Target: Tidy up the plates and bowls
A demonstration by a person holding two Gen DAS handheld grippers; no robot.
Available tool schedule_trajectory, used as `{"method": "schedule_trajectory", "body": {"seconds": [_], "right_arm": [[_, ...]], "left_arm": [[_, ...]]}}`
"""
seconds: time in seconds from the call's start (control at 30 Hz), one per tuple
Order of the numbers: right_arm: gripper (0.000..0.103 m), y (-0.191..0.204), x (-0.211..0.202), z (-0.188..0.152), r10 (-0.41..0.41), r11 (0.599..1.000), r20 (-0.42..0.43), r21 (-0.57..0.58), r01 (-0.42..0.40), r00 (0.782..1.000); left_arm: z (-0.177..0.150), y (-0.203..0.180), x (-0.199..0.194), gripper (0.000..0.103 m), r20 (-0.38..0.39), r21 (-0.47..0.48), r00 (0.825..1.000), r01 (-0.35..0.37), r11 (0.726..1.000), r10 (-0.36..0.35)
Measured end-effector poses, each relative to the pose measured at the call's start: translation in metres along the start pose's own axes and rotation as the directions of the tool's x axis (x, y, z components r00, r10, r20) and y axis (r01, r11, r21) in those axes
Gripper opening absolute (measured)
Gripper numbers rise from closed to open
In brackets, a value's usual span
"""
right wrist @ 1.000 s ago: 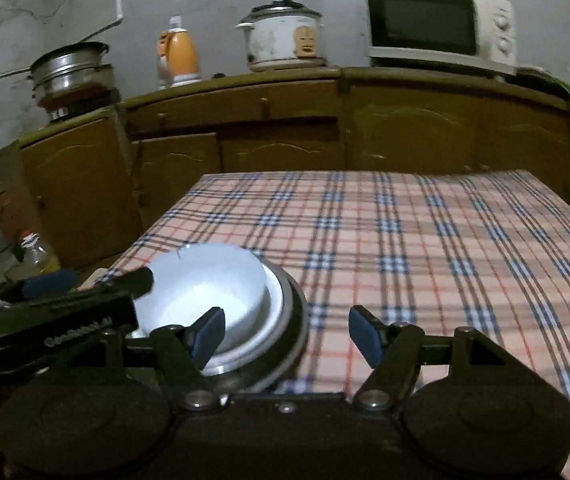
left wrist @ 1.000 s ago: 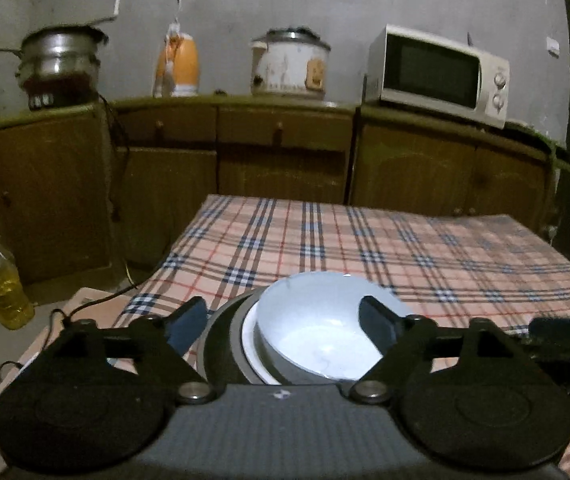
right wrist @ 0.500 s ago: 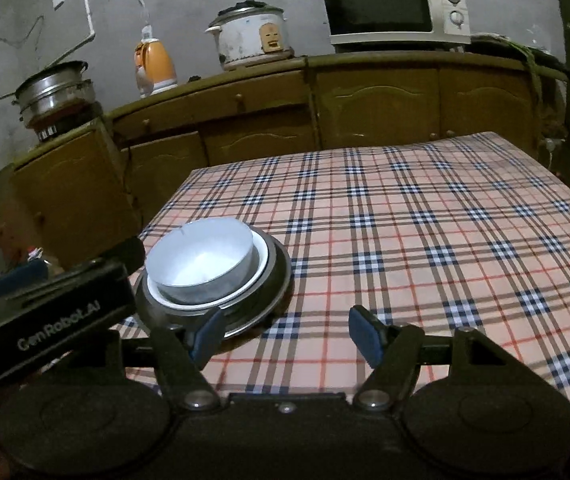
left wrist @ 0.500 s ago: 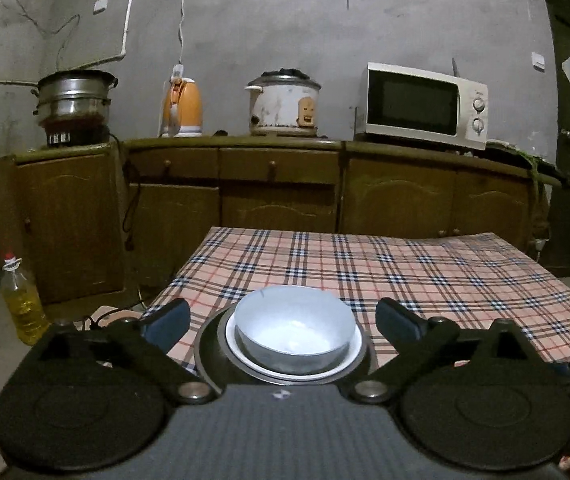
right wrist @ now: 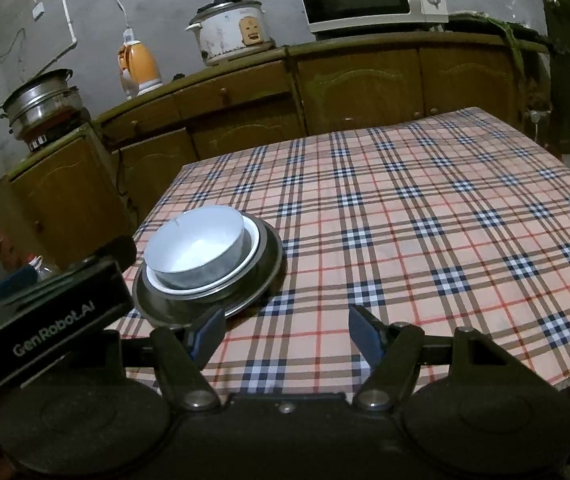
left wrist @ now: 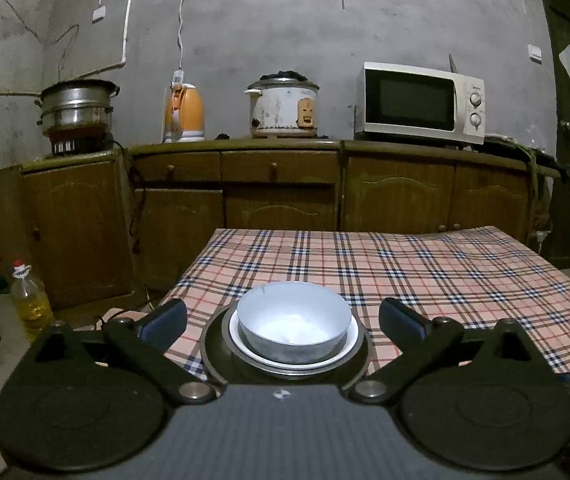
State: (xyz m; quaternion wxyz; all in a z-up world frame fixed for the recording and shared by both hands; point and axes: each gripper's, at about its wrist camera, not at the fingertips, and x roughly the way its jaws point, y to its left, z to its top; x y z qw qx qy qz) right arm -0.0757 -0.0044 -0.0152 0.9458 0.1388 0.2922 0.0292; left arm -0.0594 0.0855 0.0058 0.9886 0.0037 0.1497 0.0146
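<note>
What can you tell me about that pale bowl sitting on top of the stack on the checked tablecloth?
The bowl is round, pale grey-white and empty, with steep straight sides; it could be enamel or ceramic, I cannot tell which. It stands upright, nested in a white plate, which lies on a wider dark metal plate. The stack sits near the table's near left corner. No hand-held gripper touches it.

One bowl (left wrist: 294,322), two plates (left wrist: 245,344), one microwave (left wrist: 421,103).
</note>
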Motion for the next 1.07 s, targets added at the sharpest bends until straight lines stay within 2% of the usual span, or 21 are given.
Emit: {"method": "schedule_trajectory", "body": {"seconds": [1.07], "right_arm": [[0.081,-0.0008,0.0088,-0.0031,0.022,1.0,-0.022,0.0,-0.022,1.0]], "left_arm": [[-0.0012,-0.0078,-0.0019,0.103,0.014,0.021,1.0,-0.001,1.0,0.001]]}}
